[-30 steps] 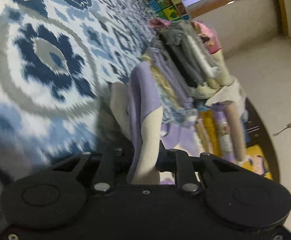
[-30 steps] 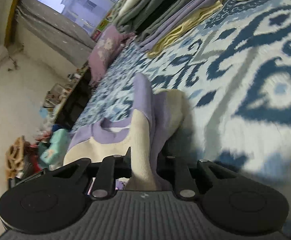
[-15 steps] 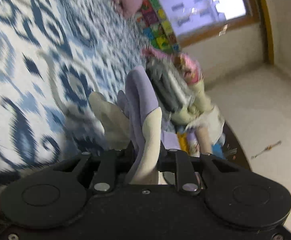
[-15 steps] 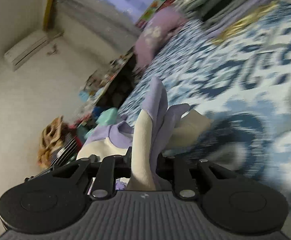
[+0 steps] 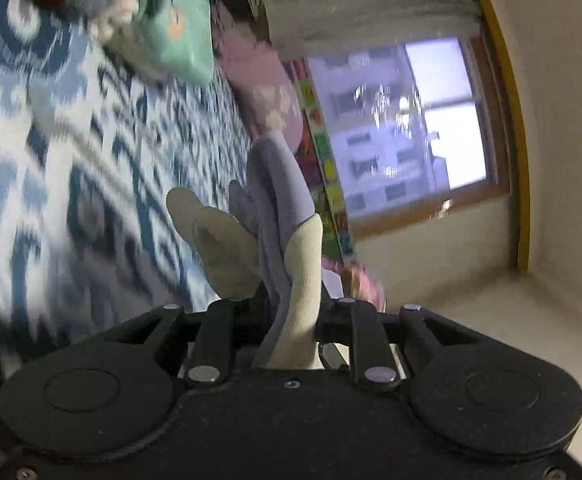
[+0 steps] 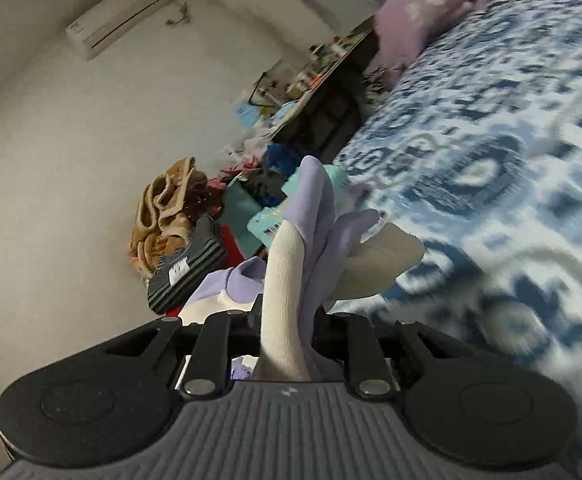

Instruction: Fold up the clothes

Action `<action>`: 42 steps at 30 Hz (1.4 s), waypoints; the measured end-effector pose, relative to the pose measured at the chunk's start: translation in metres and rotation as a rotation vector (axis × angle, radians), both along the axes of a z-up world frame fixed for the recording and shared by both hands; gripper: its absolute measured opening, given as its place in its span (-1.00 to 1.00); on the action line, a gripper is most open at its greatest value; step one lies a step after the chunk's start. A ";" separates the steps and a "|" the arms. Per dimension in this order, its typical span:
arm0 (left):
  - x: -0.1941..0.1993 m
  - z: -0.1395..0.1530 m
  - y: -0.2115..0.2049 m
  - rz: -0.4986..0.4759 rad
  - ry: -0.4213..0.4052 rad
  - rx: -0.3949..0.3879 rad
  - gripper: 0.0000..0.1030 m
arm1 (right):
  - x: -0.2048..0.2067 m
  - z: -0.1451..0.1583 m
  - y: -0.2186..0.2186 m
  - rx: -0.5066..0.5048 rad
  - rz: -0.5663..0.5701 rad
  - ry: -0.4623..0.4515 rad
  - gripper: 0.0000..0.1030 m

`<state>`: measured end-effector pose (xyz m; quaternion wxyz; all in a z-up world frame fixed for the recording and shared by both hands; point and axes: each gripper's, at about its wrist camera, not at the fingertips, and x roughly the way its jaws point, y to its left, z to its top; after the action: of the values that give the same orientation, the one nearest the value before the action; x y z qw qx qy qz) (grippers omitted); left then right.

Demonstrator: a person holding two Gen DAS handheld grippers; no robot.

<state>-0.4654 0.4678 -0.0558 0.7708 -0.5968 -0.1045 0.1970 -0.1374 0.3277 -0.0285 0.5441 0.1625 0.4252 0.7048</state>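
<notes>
Left gripper [image 5: 291, 312]: jaws clenched on a fold of the lilac-and-cream garment [image 5: 287, 240]. The pinched fold stands up from the jaws, long axis toward 12 o'clock, lilac tip uppermost, cream band nearest the jaws; a cream flap leans off toward 10 o'clock.

Right gripper [image 6: 287, 316]: jaws likewise clamped on the garment [image 6: 291, 264]. Long axis runs to 12 o'clock, cream below, lilac above; a cream lobe spreads toward 2 o'clock, and more cloth hangs at 9 o'clock beside the jaws.

Blue patterned bedspread [image 5: 71, 168]: behind the garment, blurred.

Teal packet [image 5: 179, 32]: at 11 o'clock in the left view.

Pink pillow [image 6: 431, 4]: far, at 1 o'clock in the right view.

Window [image 5: 407, 132]: far, at 1 o'clock in the left view.

Change from a second ago: both views have swung; the stack of folded clothes has left both views, the window now fills more of the left view, and the grip is unchanged.
</notes>
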 end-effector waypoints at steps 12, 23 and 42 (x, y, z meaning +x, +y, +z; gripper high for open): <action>0.000 0.062 0.140 0.159 0.079 0.115 -0.67 | 0.037 0.044 0.194 0.085 0.092 0.064 -0.59; -0.009 0.123 0.218 0.548 0.653 0.254 0.13 | 0.025 0.089 0.381 0.001 -0.009 -0.107 0.32; 0.051 0.111 0.136 0.288 0.942 0.468 0.77 | -0.001 0.066 0.251 -0.122 0.010 -0.511 0.94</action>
<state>-0.4142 0.6036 0.0550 0.8117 -0.2360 0.1302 0.5181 -0.1382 0.5783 0.0374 0.6390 -0.0559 0.3163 0.6989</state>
